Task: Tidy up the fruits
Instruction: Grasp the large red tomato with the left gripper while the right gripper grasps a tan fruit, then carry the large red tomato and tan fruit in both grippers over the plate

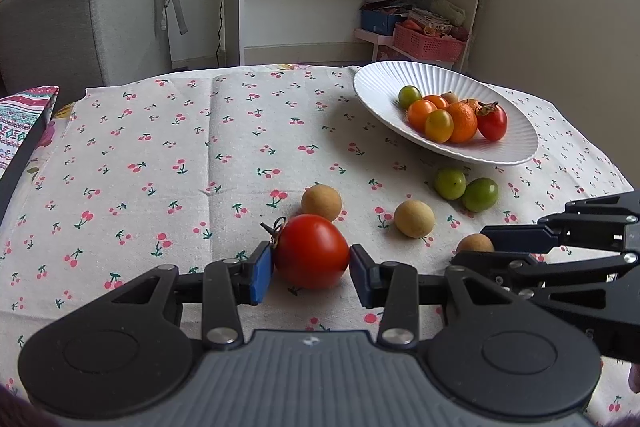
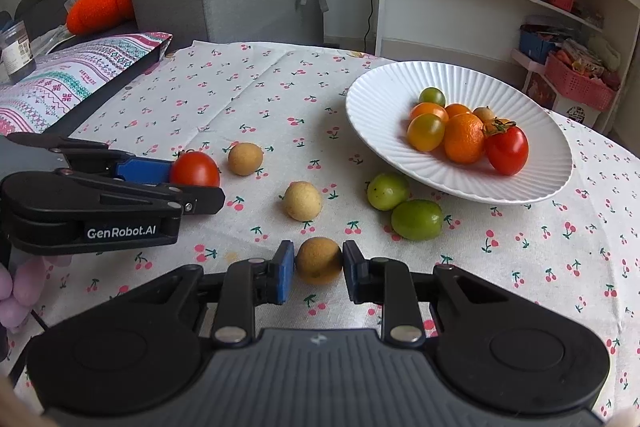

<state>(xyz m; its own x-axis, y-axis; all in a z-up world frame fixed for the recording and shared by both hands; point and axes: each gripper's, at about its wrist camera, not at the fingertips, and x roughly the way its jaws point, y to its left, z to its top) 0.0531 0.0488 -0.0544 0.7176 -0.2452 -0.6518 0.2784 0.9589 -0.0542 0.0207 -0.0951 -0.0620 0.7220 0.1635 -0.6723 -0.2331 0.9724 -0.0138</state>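
The left hand-held gripper point(image 1: 311, 269) has its blue pads pressed on either side of a red tomato point(image 1: 311, 251), which sits on the cherry-print cloth point(image 1: 160, 147) covering the bench. The right hand-held gripper point(image 2: 319, 269) is clamped narrow on a tan round fruit point(image 2: 319, 260), also resting on the cloth.

In the right wrist view, a white ribbed plate point(image 2: 384, 95) lies at 1 o'clock from the tan fruit. It holds an orange point(image 2: 464, 138), a red tomato with stem point(image 2: 507, 149), several yellow-orange tomatoes point(image 2: 426, 132) and a greenish one point(image 2: 432, 97) at the far side of the pile.

Two green fruits point(image 2: 417, 219) touch each other just beside the plate's near rim, at 2 o'clock from the held tan fruit. Two more tan fruits lie loose: one point(image 2: 303, 200) at 12 o'clock, another point(image 2: 245, 158) at 11 o'clock, close to the held tomato.
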